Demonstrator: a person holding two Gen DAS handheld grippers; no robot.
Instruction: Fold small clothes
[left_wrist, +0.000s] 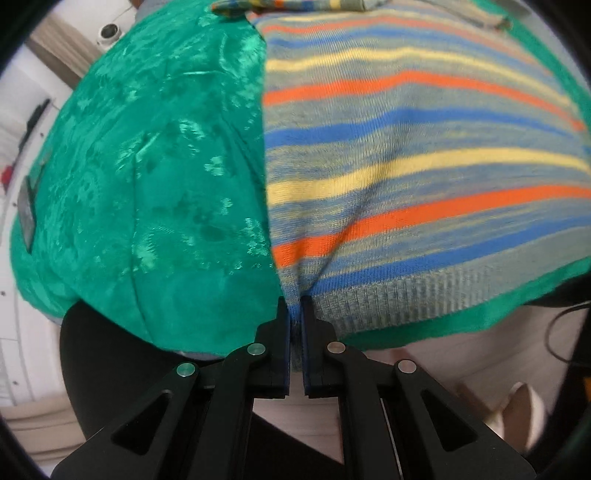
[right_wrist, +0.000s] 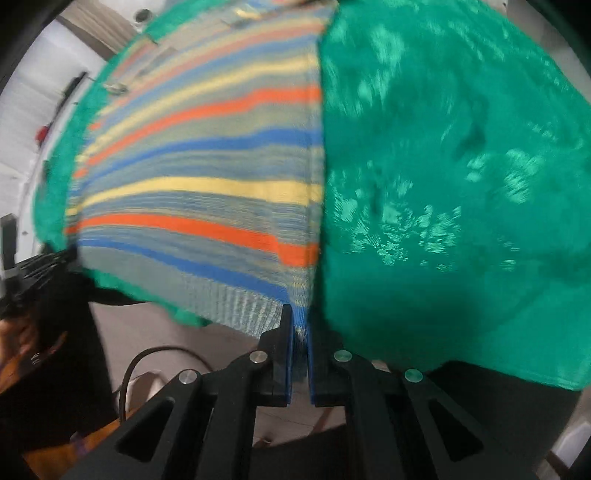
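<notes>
A small striped knit sweater (left_wrist: 417, 177) in grey, blue, orange and yellow lies on a green patterned cloth (left_wrist: 155, 177). My left gripper (left_wrist: 294, 306) is shut on the sweater's ribbed hem at its near left corner. In the right wrist view the sweater (right_wrist: 207, 192) fills the left half and the green cloth (right_wrist: 450, 192) the right. My right gripper (right_wrist: 300, 317) is shut on the hem at the sweater's near right corner. Both corners are pinched between the blue pads.
The green cloth hangs over the table's near edge. Below it are pale floor (left_wrist: 424, 362), a black cable (left_wrist: 557, 332) and a pale shoe (left_wrist: 517, 413). White wall and a camera-like device (left_wrist: 109, 33) are at the far left.
</notes>
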